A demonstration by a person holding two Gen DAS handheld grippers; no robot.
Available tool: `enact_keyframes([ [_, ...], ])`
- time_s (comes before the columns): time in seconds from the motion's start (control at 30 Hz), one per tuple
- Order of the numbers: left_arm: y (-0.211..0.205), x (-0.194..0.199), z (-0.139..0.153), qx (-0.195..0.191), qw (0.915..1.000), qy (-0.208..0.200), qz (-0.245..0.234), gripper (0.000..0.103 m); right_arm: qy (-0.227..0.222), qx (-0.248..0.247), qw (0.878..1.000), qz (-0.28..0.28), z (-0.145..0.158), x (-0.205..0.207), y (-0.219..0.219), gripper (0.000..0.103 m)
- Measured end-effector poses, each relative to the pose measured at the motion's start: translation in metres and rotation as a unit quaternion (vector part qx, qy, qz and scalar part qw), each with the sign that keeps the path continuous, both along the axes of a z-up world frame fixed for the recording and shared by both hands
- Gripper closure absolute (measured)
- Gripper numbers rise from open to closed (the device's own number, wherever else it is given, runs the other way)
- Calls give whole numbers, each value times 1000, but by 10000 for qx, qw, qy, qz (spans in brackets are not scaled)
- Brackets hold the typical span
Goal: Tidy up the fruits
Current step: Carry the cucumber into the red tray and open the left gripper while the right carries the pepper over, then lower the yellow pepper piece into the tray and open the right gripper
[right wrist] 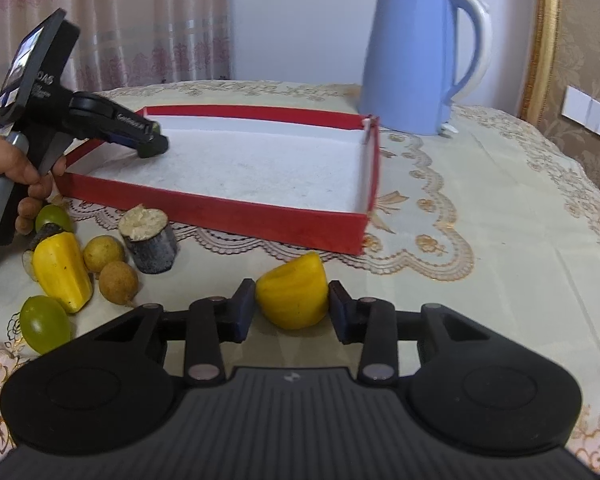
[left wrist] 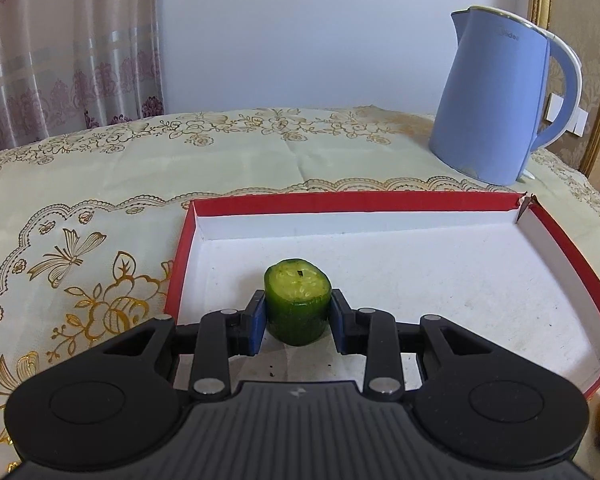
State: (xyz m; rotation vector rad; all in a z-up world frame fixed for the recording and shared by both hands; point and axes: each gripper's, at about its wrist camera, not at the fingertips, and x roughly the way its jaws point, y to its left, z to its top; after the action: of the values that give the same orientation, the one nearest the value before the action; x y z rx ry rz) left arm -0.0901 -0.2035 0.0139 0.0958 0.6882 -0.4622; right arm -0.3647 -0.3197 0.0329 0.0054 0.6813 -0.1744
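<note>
Left hand-held gripper (left wrist: 298, 322) pinches an upright green cucumber chunk (left wrist: 297, 306), cut face up, blue pads against both its sides, low over the white floor of the red-walled box (left wrist: 352, 201) near the box's 8 o'clock corner. Whether the chunk touches the floor cannot be told.

Right hand-held gripper (right wrist: 292, 312) brackets a yellow fruit piece (right wrist: 293, 296) on the worktop (right wrist: 500, 248), in front of the box's near wall. The left pad looks to touch it, a thin gap shows at the right; no firm grip can be told.

At 9 o'clock of that piece lies a loose cluster: a second yellow piece (right wrist: 62, 270), two tan round fruits (right wrist: 104, 253) (right wrist: 119, 282), two green grapes (right wrist: 44, 324) (right wrist: 54, 218), and a dark-skinned stump with a pale cut top (right wrist: 148, 242). The upper grape is partly hidden behind a hand (right wrist: 10, 170).

Blue kettle (left wrist: 496, 96) stands beyond the box at 1 o'clock; faint lettering near its rim, not legible. White print on the left hand-held gripper's body in the right wrist view is blurred. A yellow edge at the lower right of the left wrist view is cut off.
</note>
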Motion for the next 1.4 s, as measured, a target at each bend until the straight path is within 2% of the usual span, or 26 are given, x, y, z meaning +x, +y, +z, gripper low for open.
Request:
enact_keyframes([
  [0.33, 1, -2, 0, -27, 10000, -9, 3, 71, -290, -239, 9991, 216, 43, 14, 10, 66],
  [0.7, 1, -5, 3, -77, 10000, -51, -31, 71, -339, -469, 9967, 577, 61, 79, 16, 66],
  [1.0, 2, -7, 8, -153, 9998, -102, -38, 70, -280, -556, 9959, 659, 65, 112, 16, 66],
  [1.07, 4, -8, 10, -187, 9997, -143, -33, 63, -240, -549, 9962, 639, 62, 118, 13, 66],
  [1.13, 5, -10, 13, -231, 9995, -228, -21, 46, -186, -525, 9965, 625, 59, 123, 11, 66],
  [1.4, 7, -10, 17, -301, 9991, -284, 11, 44, -60, -494, 9970, 598, 49, 135, 5, 66],
])
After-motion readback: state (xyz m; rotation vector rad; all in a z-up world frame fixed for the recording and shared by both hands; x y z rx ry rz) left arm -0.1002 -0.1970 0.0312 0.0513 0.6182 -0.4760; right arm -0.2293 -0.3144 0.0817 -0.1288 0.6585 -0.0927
